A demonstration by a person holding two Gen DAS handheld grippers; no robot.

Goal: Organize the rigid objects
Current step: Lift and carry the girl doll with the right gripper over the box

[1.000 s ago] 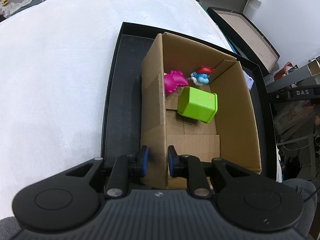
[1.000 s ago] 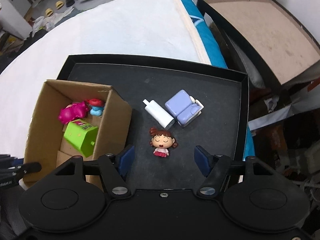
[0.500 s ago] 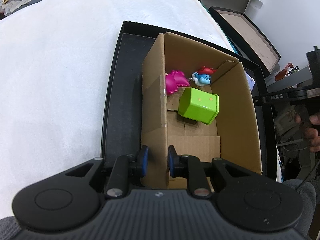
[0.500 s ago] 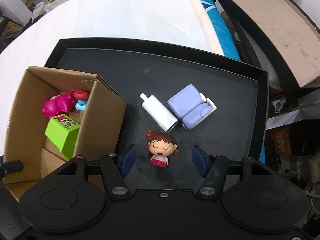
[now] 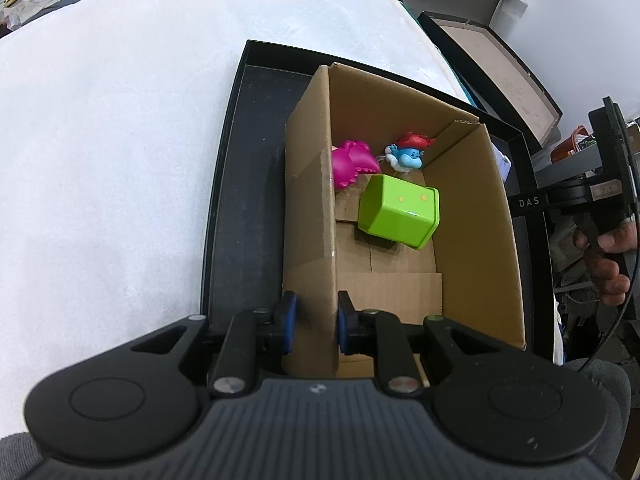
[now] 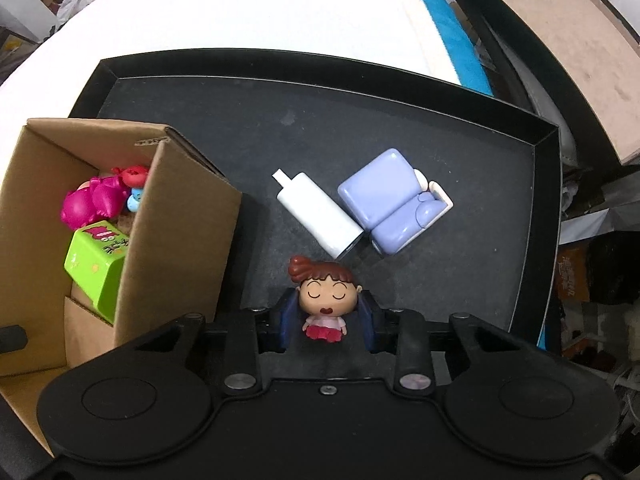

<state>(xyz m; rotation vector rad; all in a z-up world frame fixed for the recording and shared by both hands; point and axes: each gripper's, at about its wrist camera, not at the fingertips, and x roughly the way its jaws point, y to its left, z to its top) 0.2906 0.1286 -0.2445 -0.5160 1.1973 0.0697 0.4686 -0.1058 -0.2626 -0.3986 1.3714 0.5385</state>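
While the left tool (image 5: 313,316) clamps the cardboard box (image 5: 472,216) wall, the right tool (image 6: 325,322) is closing around the doll (image 6: 324,300).

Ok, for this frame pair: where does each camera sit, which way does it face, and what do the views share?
Left wrist: on the left gripper, looking steeply down into the cardboard box, whose wall it clamps; a hand shows at right.
Right wrist: on the right gripper, facing straight down at the black tray, jaws closing around the doll figurine.
Shared: box, tray, green cube.
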